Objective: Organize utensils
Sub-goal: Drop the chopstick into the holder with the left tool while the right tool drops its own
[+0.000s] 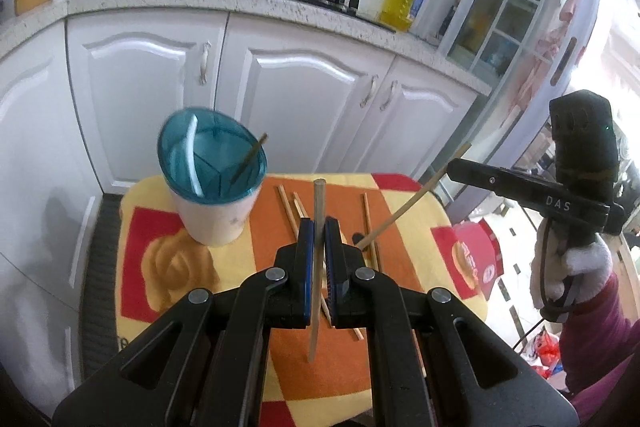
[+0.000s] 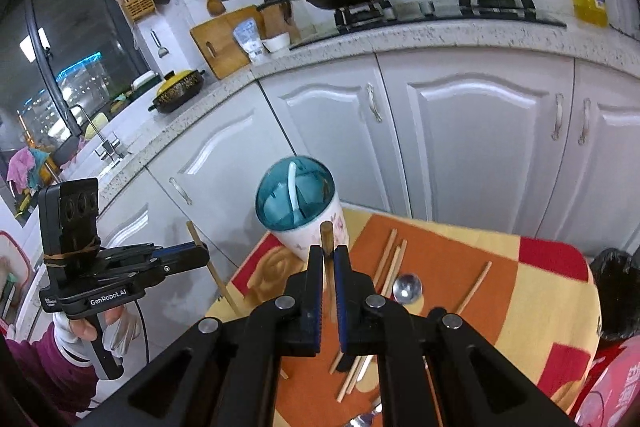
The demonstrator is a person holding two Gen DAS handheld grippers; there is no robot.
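Both claws are nearly closed, each pinching one chopstick: our left claw [image 1: 319,227] holds its chopstick [image 1: 318,267] upright, our right claw [image 2: 328,259] grips another [image 2: 326,237]. We should tip each end down over the cup [image 1: 216,215] at the table's [image 1: 400,187] far left corner before letting go.
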